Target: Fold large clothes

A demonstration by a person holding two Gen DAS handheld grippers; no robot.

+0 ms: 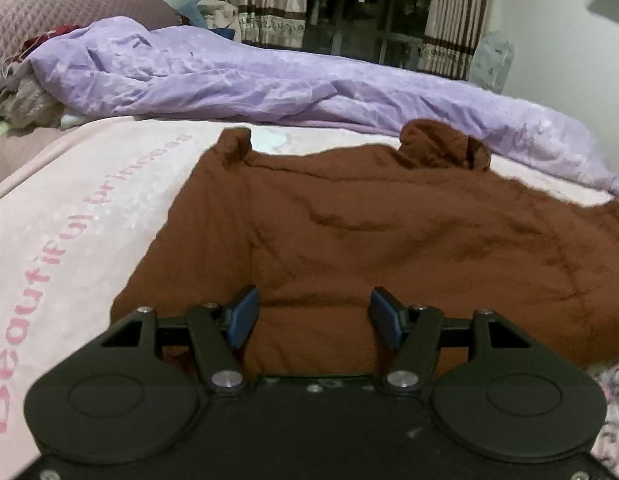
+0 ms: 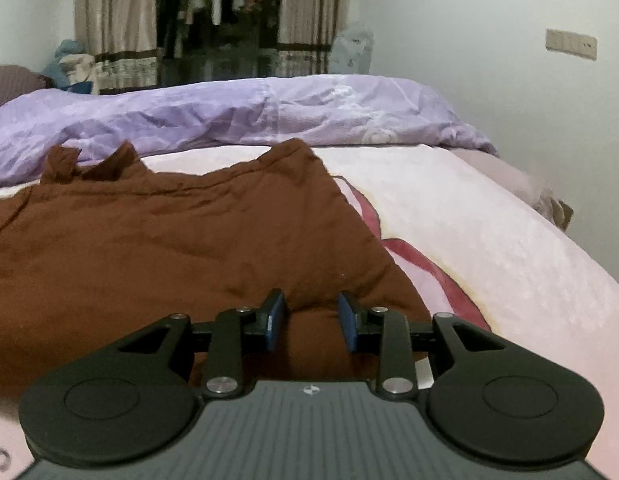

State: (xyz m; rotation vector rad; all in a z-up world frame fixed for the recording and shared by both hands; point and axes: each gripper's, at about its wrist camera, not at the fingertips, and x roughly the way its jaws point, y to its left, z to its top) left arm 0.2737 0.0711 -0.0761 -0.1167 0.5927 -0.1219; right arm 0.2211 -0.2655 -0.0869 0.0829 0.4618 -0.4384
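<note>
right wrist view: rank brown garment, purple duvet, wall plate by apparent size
1. brown garment, though it lies nearest the camera, which inflates it.
2. purple duvet, a close second in the frame, lying farther back.
3. wall plate, plainly smallest.

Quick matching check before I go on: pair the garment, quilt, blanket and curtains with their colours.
Things:
1. garment
2. quilt
3. blanket
4. curtains

Colours:
A. pale pink with pink lettering
B. beige with dark bands
C. brown
D. lilac

Pairs: 1-C, 2-D, 3-A, 4-B
</note>
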